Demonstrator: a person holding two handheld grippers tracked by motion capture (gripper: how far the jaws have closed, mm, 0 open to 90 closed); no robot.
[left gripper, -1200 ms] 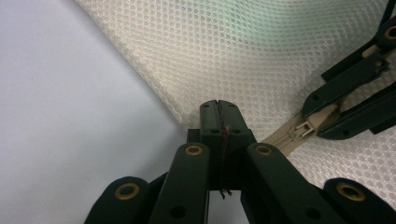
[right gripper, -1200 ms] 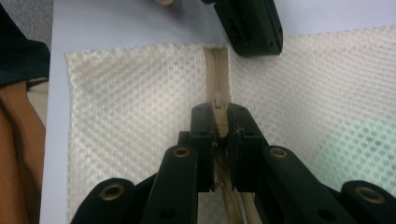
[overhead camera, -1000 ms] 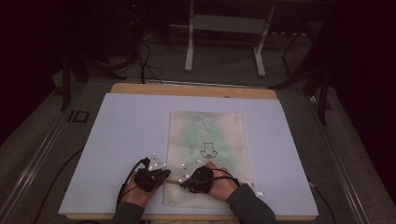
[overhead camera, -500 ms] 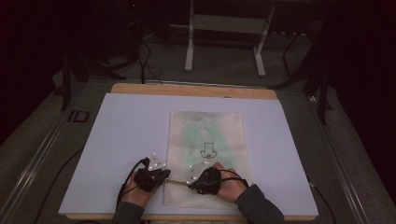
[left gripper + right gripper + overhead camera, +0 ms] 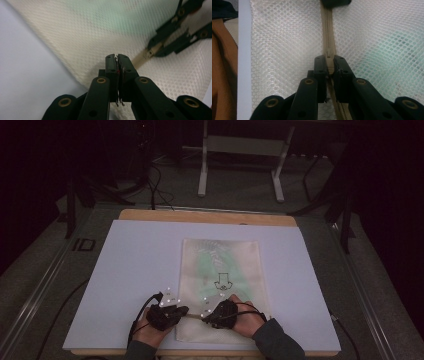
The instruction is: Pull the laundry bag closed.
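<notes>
right gripper (image 5: 329,63) clamps zipper pull (image 5: 328,55) on mesh bag (image 5: 220,265) — left gripper (image 5: 117,58) closed, just easing apart.

Pretty dim overall in the high view: dark room all around, light falling from above onto the white surface (image 5: 125,270), which glows pale lilac-grey. Soft and low-res, grainy in the black corners, no hard shadows, no glare. Mesh bag (image 5: 220,265) washed out, print barely readable. Left gripper view brighter but smeared: blur along the mesh edge, top half out of focus, only the black gripper (image 5: 117,58) tips crisp. Right gripper view sharpest, mesh weave and zipper (image 5: 327,30) clear mid-frame, softening toward the bottom and edges.
</notes>
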